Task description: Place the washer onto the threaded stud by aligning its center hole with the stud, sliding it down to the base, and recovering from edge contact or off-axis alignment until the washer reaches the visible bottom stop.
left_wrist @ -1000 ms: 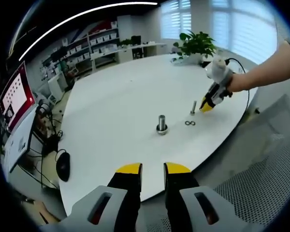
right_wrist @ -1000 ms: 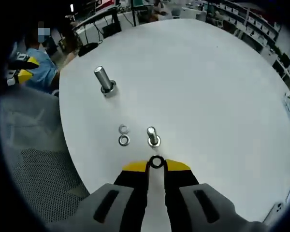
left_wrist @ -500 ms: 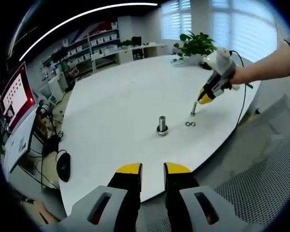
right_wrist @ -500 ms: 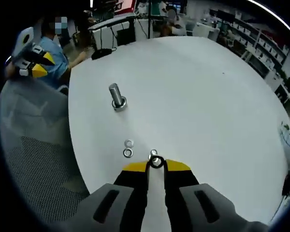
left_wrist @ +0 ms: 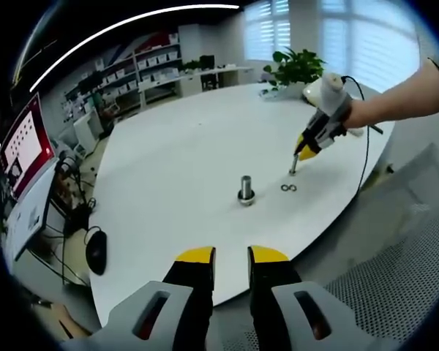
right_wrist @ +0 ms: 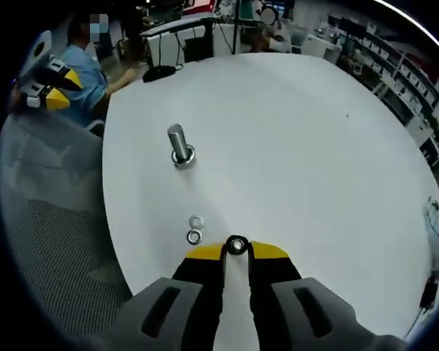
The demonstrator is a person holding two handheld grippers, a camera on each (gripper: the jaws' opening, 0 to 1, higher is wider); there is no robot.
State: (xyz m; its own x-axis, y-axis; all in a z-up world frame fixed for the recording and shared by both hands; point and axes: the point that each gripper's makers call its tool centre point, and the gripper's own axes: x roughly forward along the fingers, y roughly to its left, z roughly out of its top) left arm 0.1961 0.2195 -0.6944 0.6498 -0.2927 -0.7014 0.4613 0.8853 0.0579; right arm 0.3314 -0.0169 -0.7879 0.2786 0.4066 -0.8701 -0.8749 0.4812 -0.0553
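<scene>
In the right gripper view my right gripper (right_wrist: 237, 250) is shut on a small dark washer (right_wrist: 237, 245), held at the yellow tips. The small threaded stud lies hidden under that washer. Seen from the left gripper view, the right gripper (left_wrist: 307, 152) hangs tilted just above the small stud (left_wrist: 293, 165) on the white table (left_wrist: 183, 139). Two loose washers (left_wrist: 287, 188) lie beside it, shown in the right gripper view as one washer (right_wrist: 197, 221) and another (right_wrist: 194, 236). A larger stud (left_wrist: 246, 189) (right_wrist: 180, 145) stands upright further in. My left gripper (left_wrist: 232, 257) is off the table edge, open and holding nothing.
A mesh chair (left_wrist: 402, 278) (right_wrist: 51, 241) sits by the table edge. A potted plant (left_wrist: 296, 66) stands at the far side of the table. A monitor (left_wrist: 22, 150) and a mouse (left_wrist: 95, 250) are on a desk to the left. A person in a blue shirt (right_wrist: 77, 73) sits behind.
The right gripper has risen and swung over the small stud with the washer. In its own view the stud has slid under the washer. The left gripper has stayed put.
</scene>
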